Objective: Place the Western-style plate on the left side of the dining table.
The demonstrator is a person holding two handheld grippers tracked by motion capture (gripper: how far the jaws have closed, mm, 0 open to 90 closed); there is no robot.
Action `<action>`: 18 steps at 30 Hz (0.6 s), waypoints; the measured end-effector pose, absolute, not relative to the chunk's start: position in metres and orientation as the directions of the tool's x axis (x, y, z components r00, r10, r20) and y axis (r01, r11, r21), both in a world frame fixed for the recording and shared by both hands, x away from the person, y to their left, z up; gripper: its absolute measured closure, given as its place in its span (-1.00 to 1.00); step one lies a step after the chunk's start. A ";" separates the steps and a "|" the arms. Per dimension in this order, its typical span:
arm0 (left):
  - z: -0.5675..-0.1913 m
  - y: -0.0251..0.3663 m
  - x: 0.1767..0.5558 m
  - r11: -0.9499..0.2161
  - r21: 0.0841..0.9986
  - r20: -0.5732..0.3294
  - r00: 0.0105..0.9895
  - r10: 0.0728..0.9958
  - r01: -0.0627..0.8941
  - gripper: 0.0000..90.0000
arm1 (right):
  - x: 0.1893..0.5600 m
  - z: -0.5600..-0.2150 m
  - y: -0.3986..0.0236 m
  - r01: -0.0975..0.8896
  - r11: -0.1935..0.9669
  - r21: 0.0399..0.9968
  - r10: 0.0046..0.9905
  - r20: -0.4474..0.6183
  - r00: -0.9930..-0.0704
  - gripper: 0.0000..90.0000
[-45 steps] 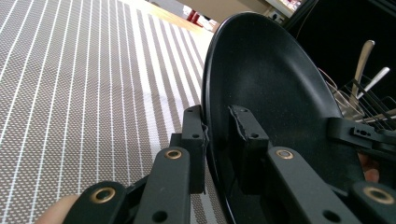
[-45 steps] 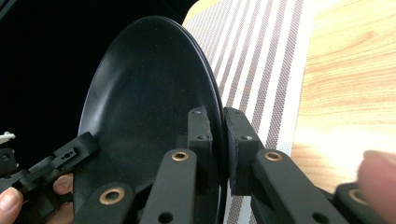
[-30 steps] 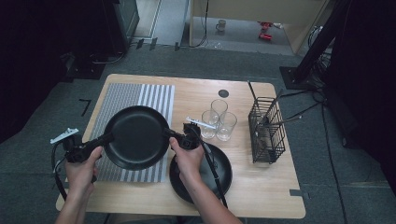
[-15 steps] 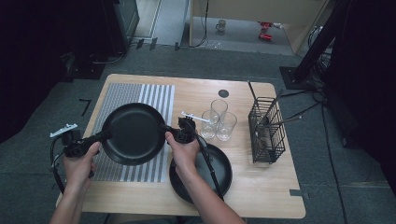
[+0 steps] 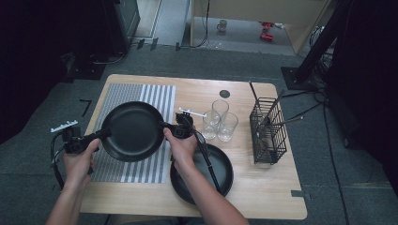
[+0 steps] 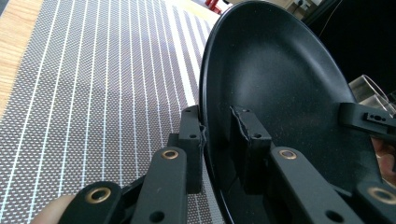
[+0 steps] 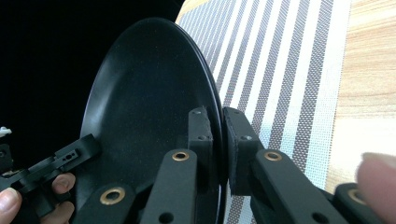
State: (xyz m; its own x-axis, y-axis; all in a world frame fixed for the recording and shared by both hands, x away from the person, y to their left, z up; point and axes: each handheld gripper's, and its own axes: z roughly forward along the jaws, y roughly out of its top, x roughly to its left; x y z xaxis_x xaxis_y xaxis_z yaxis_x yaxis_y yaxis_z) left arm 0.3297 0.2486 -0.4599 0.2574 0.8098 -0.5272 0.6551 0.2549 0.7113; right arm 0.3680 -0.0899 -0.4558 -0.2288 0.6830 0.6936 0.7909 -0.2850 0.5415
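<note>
Plate [image 5: 133, 131] is held above striped mat [image 5: 141, 93]. Left gripper [image 5: 101, 135] clamps its rim at 9 o'clock, right gripper [image 5: 165, 126] at 3 o'clock.

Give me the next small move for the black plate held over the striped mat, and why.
Probably lower it level onto the striped mat. Both grippers, left and right, clamp opposite rims of the black plate, which hangs above the mat.
</note>
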 end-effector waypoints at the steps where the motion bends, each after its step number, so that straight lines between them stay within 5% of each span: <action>1: -0.460 0.249 0.331 0.257 0.710 -0.529 0.255 0.810 0.656 0.70 | 0.370 -0.456 -0.090 0.790 -0.284 0.544 0.684 0.692 -0.231 0.85; 18: -0.467 0.258 0.351 0.278 0.679 -0.548 0.218 0.808 0.679 0.72 | 0.390 -0.464 -0.080 0.806 -0.271 0.526 0.696 0.685 -0.214 0.84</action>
State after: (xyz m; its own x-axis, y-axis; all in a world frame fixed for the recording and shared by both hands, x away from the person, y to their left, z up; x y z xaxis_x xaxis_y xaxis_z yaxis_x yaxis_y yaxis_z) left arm 0.3506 0.2577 -0.4672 0.2175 0.8078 -0.5478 0.6793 0.2777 0.6793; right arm 0.3901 -0.0799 -0.4643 -0.2139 0.6961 0.6854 0.8061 -0.2705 0.5264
